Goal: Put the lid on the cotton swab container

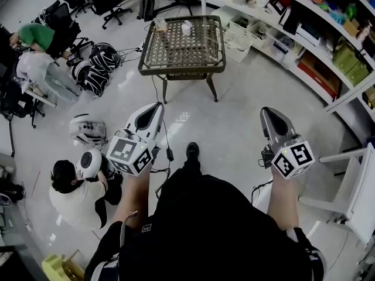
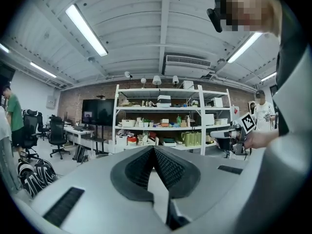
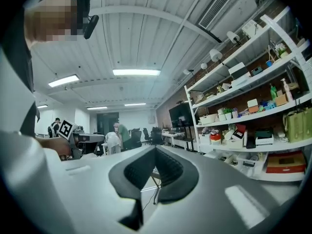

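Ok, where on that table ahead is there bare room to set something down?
The table is bare over its near half and right side. Only two things stand by its far edge: a container and a white object. The floor before it is open. Its left is crowded with bags and seated people.

Table ahead, shelves right

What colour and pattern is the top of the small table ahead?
A tan woven lattice inside a dark frame; the table shows best in the head view.
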`<state>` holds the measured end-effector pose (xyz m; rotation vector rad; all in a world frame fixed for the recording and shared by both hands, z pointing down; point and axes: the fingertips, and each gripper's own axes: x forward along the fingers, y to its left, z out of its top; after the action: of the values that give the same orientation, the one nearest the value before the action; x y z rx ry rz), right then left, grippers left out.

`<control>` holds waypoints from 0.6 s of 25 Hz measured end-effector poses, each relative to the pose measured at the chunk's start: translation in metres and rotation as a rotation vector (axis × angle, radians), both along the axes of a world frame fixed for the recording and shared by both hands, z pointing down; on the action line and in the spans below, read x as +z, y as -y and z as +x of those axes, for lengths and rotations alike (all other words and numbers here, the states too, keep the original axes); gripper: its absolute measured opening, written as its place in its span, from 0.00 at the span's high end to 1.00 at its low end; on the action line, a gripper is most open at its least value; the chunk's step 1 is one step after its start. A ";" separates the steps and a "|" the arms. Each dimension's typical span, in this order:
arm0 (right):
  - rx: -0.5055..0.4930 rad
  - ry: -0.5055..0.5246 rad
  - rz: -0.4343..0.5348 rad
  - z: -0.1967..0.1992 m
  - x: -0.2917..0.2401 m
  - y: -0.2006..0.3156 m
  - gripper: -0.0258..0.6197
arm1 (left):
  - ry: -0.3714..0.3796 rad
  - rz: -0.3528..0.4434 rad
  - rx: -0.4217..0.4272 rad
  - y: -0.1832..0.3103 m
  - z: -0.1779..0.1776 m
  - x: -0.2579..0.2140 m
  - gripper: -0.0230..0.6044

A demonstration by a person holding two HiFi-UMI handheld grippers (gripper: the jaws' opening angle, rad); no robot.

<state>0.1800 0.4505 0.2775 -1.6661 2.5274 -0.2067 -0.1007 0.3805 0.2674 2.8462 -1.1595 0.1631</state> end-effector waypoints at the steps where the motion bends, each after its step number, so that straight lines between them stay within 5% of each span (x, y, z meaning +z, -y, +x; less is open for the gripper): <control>1: 0.001 0.001 -0.004 0.001 0.002 0.004 0.95 | -0.002 -0.003 0.006 0.006 0.003 0.002 0.96; 15: 0.022 0.015 -0.081 0.010 0.017 0.120 0.95 | -0.046 -0.065 0.045 0.136 0.021 0.028 0.96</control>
<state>0.1904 0.3309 0.2948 -1.7129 2.5204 -0.3221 -0.0795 0.2446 0.2950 2.8059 -1.0621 0.1347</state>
